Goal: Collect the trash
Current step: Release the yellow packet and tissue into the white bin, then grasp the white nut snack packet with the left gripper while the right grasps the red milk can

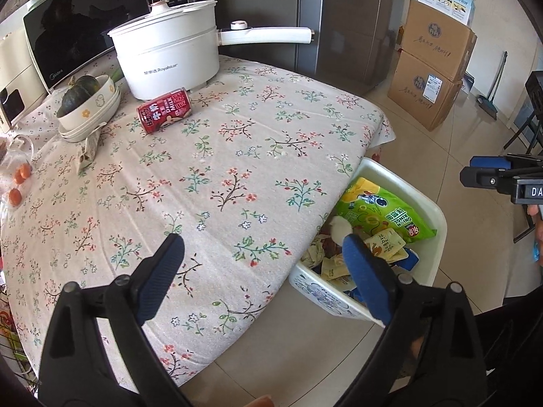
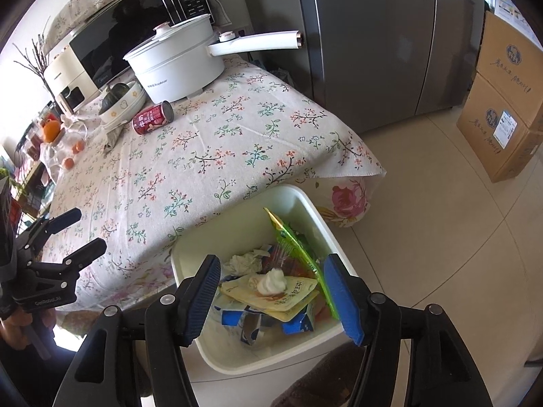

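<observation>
Red drink can (image 1: 165, 110) on its side, upper left of the left view, just in front of the white pot (image 1: 166, 56). Probably light, rigid, smooth, apt to roll; best pinched across the middle. Left gripper (image 1: 263, 264) and right gripper (image 2: 271, 296) wide apart, empty, the right above the bin (image 2: 305, 203) of wrappers.

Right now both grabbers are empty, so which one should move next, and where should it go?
Probably the left gripper should reach toward the red milk can. It lies on its side on the tablecloth beside the white pot, and looks like trash not yet in the bin. The left jaws are open and empty over the table; the right gripper hangs open above the bin.
</observation>
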Demonstrator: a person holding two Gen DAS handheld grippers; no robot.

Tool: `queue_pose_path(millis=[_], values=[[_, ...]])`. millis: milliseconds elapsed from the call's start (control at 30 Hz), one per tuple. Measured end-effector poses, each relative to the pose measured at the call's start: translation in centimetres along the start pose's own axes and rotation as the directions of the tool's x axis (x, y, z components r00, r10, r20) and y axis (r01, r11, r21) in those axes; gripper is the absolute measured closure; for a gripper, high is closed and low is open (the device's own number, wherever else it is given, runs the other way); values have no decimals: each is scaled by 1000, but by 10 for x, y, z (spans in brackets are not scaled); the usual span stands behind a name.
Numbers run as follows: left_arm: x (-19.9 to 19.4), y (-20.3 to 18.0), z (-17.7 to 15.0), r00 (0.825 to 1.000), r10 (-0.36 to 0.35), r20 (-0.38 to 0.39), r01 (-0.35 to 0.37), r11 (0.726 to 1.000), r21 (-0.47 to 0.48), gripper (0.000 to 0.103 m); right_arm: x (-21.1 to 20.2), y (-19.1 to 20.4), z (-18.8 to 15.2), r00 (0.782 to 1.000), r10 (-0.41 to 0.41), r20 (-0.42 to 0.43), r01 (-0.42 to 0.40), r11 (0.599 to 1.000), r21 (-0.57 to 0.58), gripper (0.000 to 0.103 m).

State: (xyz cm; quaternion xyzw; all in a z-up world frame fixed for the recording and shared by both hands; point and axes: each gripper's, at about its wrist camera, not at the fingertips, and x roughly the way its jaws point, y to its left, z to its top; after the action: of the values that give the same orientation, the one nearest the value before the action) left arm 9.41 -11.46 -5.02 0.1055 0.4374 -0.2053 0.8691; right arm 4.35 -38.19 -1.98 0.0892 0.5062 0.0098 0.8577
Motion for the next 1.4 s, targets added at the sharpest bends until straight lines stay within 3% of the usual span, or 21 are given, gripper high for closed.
queue_pose_path(millis=[433,733,933,1167,1400], values=[[-9,53,1,999,43,0,-43,992,-123,8,3,25,21,1000,2,20,-2,1000,-3,26],[-9,114,-4,988,157,-10,-156,970,-187,8,20,71,44,998,-33,61,38,996,-86,15],[12,167,2,989,147,-9,-144,959,-245,8,61,111,69,999,7,49,0,989,-146,2],[51,224,17,975,221,3,-213,943,-255,8,118,173,103,996,-11,88,33,966,-256,0],[95,264,43,979,206,-10,-202,952,-229,8,181,214,144,992,51,116,-24,974,-223,0]])
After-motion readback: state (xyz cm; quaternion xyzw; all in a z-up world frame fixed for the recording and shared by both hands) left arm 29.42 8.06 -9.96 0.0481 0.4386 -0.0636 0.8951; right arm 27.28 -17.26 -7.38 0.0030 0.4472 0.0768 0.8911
